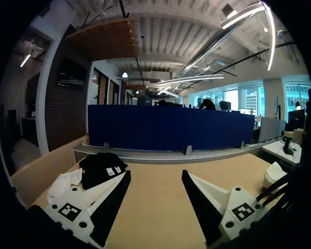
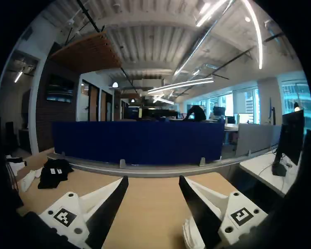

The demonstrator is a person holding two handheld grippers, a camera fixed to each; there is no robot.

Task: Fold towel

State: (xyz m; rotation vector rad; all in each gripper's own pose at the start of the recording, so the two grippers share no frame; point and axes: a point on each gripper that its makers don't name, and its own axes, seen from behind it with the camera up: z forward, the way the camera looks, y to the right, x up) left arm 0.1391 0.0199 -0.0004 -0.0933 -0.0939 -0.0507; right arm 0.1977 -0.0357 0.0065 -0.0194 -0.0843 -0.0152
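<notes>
Right claw spread, wooden desk, white towels

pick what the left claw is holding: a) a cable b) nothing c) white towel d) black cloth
B: the left claw stands open with bare table showing between its fingers; the black cloth lies farther back, off to one side.

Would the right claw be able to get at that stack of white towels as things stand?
Probably yes: the right claw is open and empty, and the stack of white towels lies close beside it, with nothing between them.
</notes>
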